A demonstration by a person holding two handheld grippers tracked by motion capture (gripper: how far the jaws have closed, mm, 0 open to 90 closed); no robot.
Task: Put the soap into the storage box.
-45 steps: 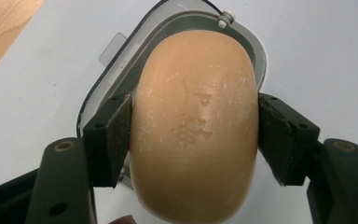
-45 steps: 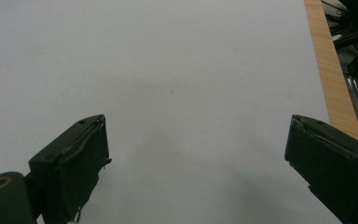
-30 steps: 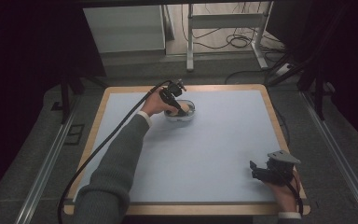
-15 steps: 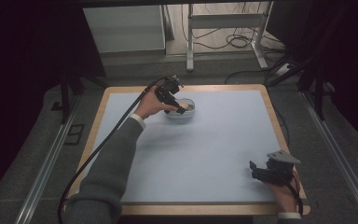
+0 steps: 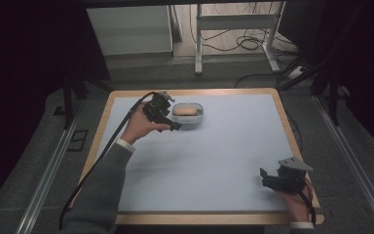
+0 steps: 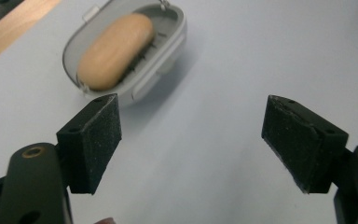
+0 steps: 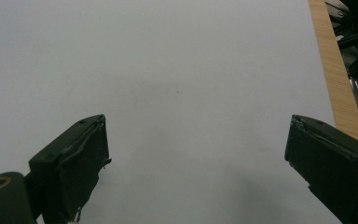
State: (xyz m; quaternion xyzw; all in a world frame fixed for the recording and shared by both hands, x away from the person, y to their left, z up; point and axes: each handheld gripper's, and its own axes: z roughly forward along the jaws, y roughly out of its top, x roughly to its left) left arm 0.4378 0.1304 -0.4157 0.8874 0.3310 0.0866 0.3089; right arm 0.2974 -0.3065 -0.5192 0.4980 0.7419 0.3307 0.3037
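Observation:
A tan oval bar of soap (image 5: 185,110) (image 6: 114,51) lies in a pale grey oval dish (image 5: 200,116) (image 6: 161,70) at the back of the light blue mat. My left gripper (image 5: 172,118) (image 6: 193,140) hovers just left of the dish. Its jaws have just been opening and stand open with nothing between them. In the left gripper view the dish sits ahead and to the upper left of the jaws. My right gripper (image 5: 267,178) (image 7: 196,163) rests near the front right corner, open over bare mat.
The blue mat (image 5: 214,156) lies on a wooden table whose edge (image 5: 299,141) shows around it. Metal rails run along both sides on the floor. A desk frame and cables stand beyond the far edge.
My left gripper has pulled back from over the dish toward the left and opened, leaving the soap lying in the dish. The right gripper has stayed put.

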